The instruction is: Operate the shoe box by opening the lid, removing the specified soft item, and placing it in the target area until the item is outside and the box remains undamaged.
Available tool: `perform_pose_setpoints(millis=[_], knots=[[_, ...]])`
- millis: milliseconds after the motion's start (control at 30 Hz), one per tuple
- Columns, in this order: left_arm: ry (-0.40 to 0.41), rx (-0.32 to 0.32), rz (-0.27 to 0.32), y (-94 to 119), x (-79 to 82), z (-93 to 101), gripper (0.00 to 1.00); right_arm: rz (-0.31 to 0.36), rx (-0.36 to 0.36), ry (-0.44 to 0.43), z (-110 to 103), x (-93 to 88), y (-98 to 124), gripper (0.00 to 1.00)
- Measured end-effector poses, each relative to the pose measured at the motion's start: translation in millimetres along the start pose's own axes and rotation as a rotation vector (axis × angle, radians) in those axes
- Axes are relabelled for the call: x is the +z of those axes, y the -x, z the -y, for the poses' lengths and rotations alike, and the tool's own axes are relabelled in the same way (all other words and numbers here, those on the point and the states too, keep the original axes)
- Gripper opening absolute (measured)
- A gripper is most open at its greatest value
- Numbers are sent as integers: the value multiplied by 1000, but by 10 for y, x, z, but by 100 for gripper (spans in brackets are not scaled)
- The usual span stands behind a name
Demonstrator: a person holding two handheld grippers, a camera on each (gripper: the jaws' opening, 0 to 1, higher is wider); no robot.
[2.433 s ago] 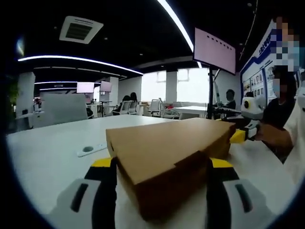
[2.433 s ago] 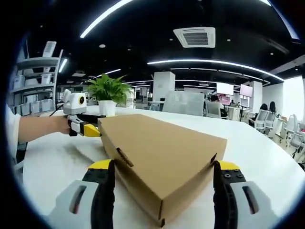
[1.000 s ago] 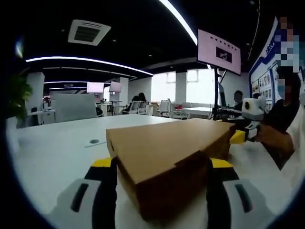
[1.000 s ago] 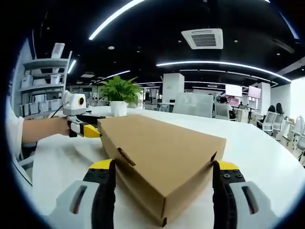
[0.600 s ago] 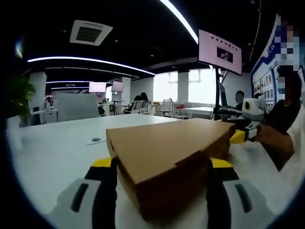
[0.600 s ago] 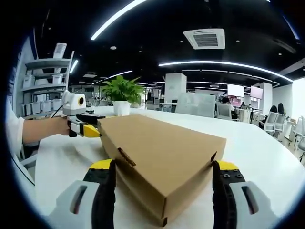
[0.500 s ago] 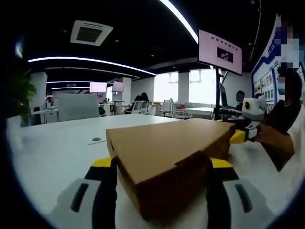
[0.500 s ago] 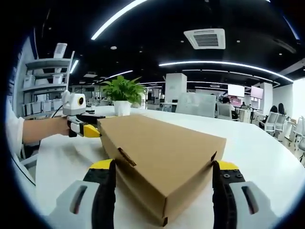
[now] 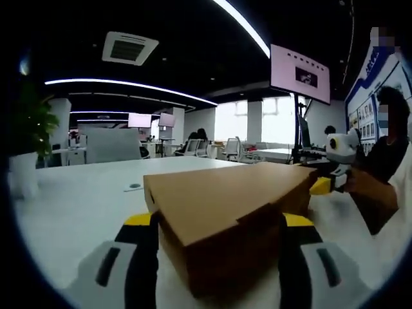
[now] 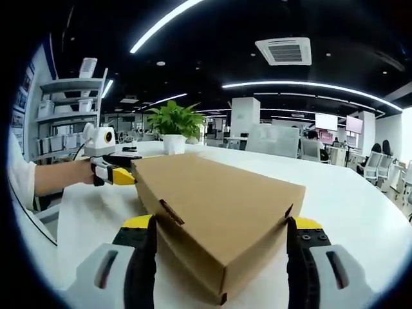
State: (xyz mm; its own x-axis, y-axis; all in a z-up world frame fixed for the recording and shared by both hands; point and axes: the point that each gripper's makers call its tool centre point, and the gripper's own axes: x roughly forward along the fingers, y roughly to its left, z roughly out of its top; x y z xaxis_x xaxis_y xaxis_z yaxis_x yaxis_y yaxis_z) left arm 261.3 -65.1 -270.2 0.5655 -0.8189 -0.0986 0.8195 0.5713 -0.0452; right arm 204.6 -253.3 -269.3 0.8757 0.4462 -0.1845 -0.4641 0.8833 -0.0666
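A brown cardboard shoe box with its lid closed lies between my two grippers above the white table. In the left gripper view, my left gripper has its yellow-tipped jaws pressed on both sides of one end. My right gripper holds the far end, with a hand behind it. In the right gripper view, the shoe box runs away from me with my right gripper clamped across its near end. My left gripper is on the far end. The box's contents are hidden.
A potted plant stands on the table beyond the box. A small round object lies on the table to the left. A screen on a stand and a seated person are at the right. Shelves stand at the far left.
The room behind has slid sideways in both views, so both cameras moved together. The box stays the same between the jaws, and the lid stays closed.
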Motion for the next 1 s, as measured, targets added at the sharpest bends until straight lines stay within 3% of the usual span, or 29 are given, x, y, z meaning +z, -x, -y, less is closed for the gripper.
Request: perform_pose_setpoints(millis=[1000], knots=[[17,79,62,314,-27,297,76,9,78,9,-135,-27,188,86]])
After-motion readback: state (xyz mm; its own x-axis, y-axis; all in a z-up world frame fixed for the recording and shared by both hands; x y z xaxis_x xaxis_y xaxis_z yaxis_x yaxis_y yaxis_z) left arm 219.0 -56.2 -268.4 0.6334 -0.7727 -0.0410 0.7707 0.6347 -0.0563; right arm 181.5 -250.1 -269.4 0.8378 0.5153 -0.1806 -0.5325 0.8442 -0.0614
